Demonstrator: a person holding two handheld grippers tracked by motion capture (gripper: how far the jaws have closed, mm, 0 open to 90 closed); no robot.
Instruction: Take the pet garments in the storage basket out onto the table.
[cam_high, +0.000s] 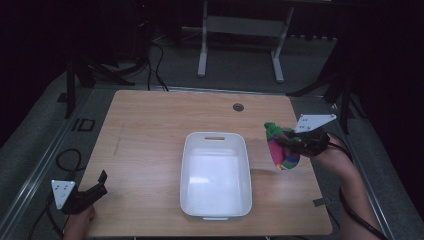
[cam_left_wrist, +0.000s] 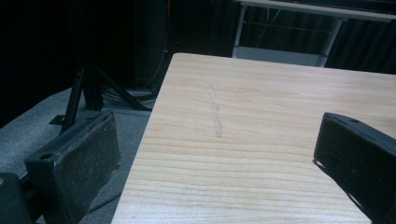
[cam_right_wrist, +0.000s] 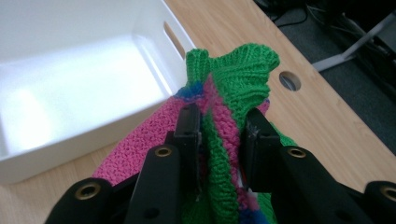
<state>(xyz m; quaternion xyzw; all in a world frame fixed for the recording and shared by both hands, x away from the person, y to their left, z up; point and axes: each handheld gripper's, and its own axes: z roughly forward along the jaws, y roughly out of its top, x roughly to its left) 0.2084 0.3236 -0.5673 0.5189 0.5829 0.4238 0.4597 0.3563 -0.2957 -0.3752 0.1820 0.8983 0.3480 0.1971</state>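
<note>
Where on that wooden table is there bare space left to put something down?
Most of the table is bare: the wide stretch left of the white bin, between it and the left gripper, and the far strip by the round hole. The bin's inside is empty too. Right of the bin is tighter, where the right gripper holds the knitted toy.

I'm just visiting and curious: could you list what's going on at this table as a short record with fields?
Held item: knitted pink, green and blue piece
Holder: right hand-held gripper, shut on it, lifted off the table
Container: white bin, mid-table, nothing in it
Item position: right of the bin, not above it
Left hand-held gripper: open, near the table's left front corner
</note>
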